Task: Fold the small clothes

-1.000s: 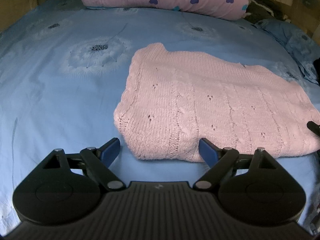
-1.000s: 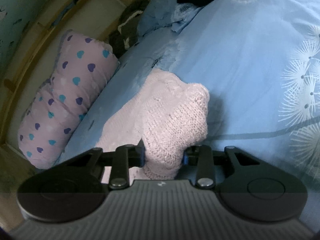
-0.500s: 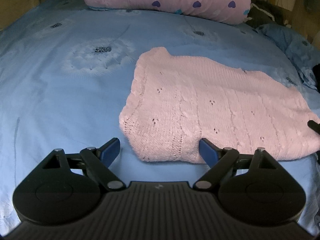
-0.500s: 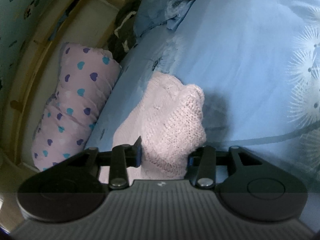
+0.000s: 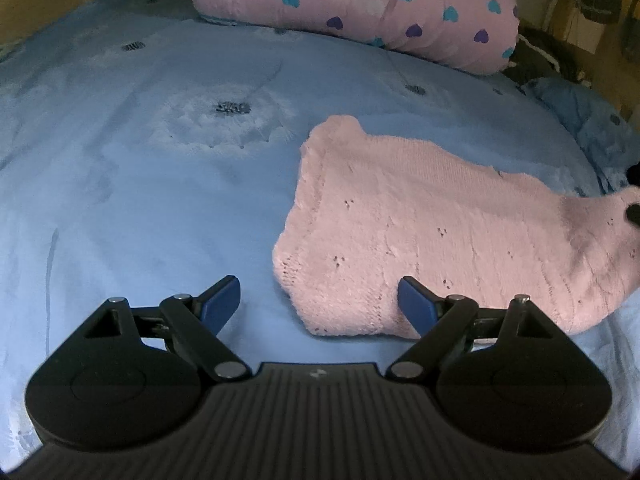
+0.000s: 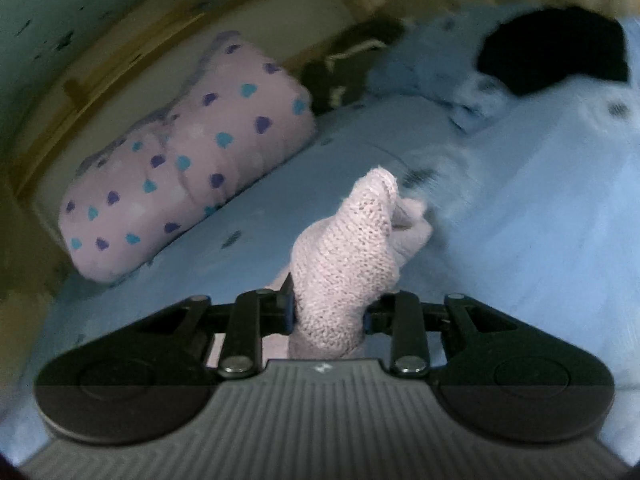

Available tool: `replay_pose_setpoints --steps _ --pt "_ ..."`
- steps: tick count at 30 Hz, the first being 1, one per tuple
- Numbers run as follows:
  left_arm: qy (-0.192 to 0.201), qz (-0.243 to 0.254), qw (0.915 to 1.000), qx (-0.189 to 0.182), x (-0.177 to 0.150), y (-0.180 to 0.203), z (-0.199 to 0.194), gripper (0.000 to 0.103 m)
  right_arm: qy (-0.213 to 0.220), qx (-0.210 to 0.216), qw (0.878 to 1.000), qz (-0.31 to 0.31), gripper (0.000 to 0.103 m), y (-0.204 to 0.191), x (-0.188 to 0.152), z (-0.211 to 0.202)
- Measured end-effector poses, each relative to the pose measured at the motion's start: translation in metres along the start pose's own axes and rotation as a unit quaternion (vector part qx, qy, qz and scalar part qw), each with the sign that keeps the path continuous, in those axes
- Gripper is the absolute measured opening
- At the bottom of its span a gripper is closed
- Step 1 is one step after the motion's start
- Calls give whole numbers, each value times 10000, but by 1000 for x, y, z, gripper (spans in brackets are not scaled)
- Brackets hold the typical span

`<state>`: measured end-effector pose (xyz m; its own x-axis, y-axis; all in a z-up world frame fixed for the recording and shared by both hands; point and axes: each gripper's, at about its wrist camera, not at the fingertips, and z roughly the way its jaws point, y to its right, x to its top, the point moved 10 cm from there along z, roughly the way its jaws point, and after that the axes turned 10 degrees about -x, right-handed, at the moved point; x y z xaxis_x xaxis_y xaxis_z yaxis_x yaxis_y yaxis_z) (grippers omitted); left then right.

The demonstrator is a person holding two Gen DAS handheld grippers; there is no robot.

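Observation:
A pink knitted sweater [image 5: 420, 236] lies folded on the blue bedsheet [image 5: 140, 208]. My left gripper [image 5: 320, 304] hovers wide open just before its near left corner, the right blue pad touching or overlapping the hem, nothing pinched. At the far right of the left wrist view the sweater's end rises off the bed, with a dark fingertip [image 5: 633, 212] of the other gripper on it. In the right wrist view my right gripper [image 6: 328, 312] has its jaws closing on a bunched part of the sweater [image 6: 344, 264], both pads pressing the knit, held above the bed.
A pink pillow with blue and purple hearts [image 5: 360, 4] lies along the bed's far edge. Crumpled blue bedding [image 6: 440, 80] and a black item [image 6: 552, 52] sit at the far right corner. A wooden bed frame [image 6: 100, 72] borders the pillow. Bare sheet spreads left of the sweater.
My right gripper has risen and rolled, lifting the sweater's end off the bed and bunching it narrower. The left gripper drifted slightly back and stayed open.

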<state>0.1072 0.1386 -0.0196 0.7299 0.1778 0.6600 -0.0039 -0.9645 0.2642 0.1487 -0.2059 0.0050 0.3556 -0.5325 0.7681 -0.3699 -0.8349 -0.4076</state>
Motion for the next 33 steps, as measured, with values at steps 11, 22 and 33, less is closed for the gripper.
replay_pose_setpoints --steps 11,22,33 --pt "230 -546 9967 557 10 -52 -19 89 204 701 9866 -1457 31 -125 -2 -10" --pt "325 -962 9921 736 12 -84 -29 89 -392 1743 9181 -3537 31 -224 -136 -6" --pt "443 -1283 9879 748 14 -99 -38 89 88 2087 9191 -3340 31 -243 -114 -22"
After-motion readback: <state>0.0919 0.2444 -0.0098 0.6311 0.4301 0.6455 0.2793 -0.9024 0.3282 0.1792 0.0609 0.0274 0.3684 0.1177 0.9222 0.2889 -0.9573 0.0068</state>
